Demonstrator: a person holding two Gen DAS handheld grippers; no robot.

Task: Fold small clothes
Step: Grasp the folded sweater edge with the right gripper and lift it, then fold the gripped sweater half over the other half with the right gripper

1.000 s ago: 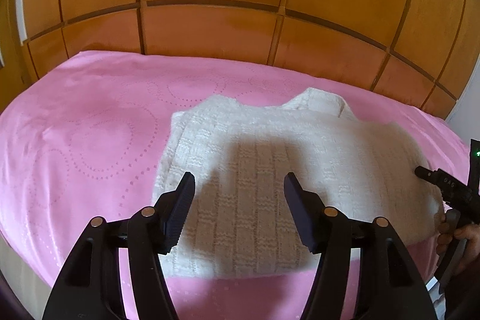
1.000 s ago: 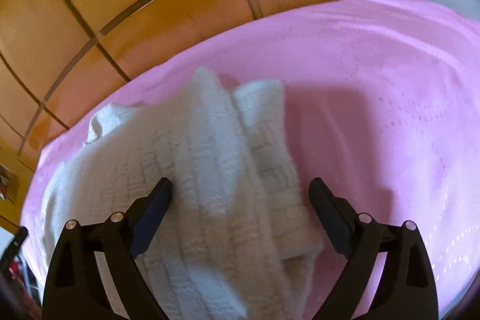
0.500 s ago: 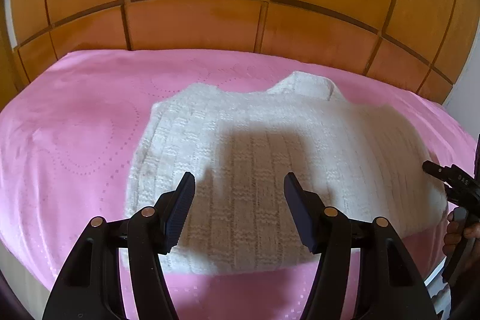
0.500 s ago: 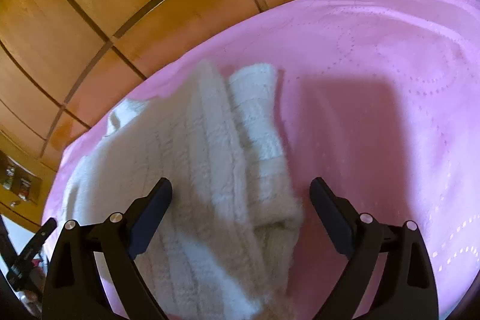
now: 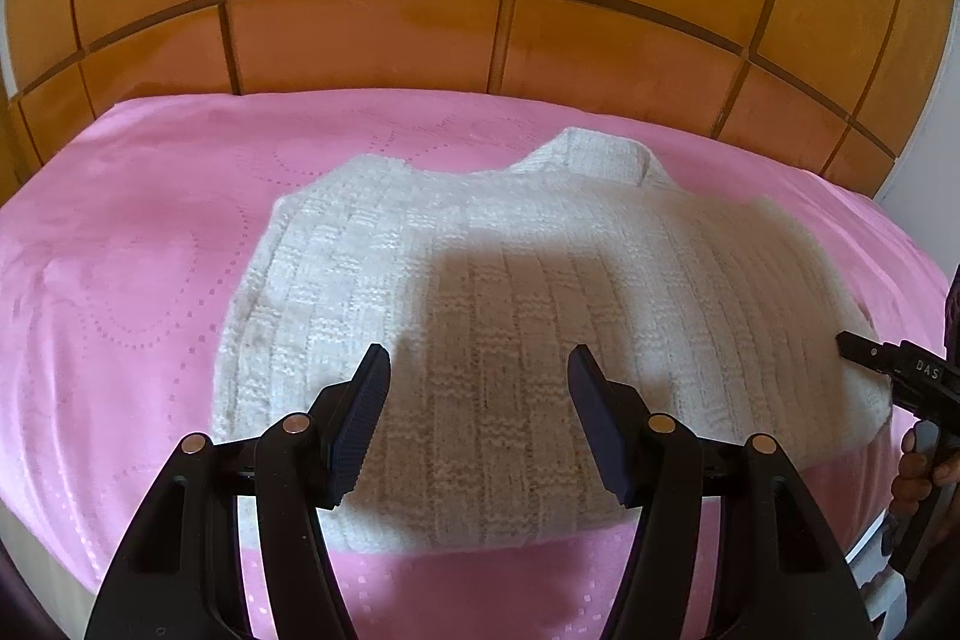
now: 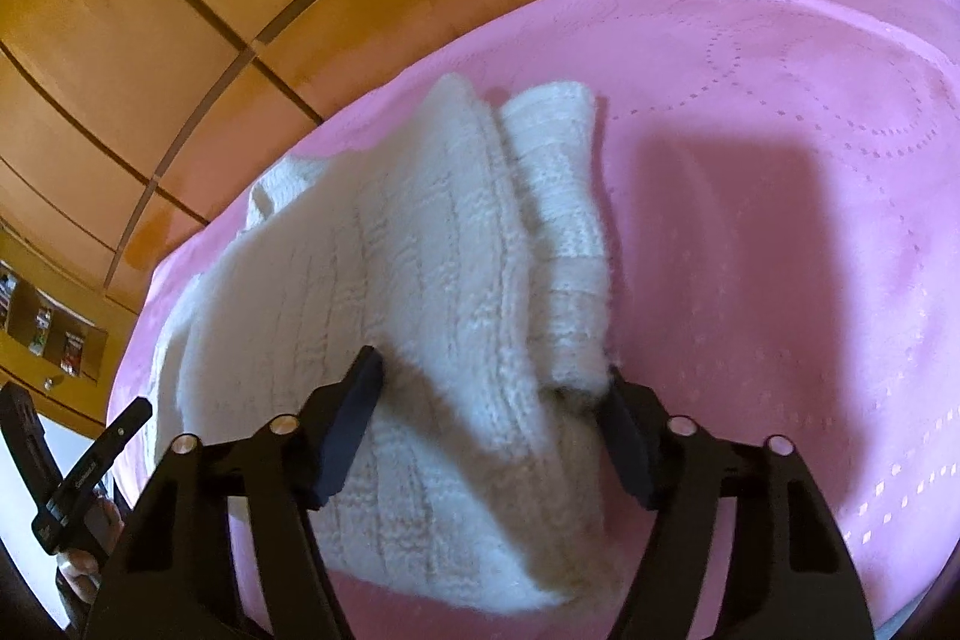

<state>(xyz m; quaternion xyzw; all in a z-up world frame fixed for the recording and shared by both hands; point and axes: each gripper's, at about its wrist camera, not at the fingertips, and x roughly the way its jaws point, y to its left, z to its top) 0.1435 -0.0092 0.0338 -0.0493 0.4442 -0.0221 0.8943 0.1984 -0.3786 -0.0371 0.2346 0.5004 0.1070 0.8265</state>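
Note:
A white knitted sweater [image 5: 510,292] lies flat on the pink blanket [image 5: 120,280], collar toward the headboard, its sides folded in. My left gripper [image 5: 477,370] is open and empty, hovering over the sweater's near hem. My right gripper [image 6: 492,388] is open, its jaws standing either side of the sweater's folded right edge [image 6: 480,280], where a folded-in sleeve [image 6: 564,196] shows. Neither gripper holds cloth. The right gripper's tip shows at the right rim of the left wrist view [image 5: 888,364]; the left gripper shows at the lower left of the right wrist view [image 6: 90,466].
A wooden panelled headboard [image 5: 480,10] rises behind the bed. Open pink blanket lies left of the sweater and to its right [image 6: 780,220]. The bed's near edge runs just below the grippers. A shelf with small items [image 6: 54,334] is at the far left.
Both grippers have moved forward over the sweater. The right one has drawn up to the folded right edge, which now sits between its open jaws.

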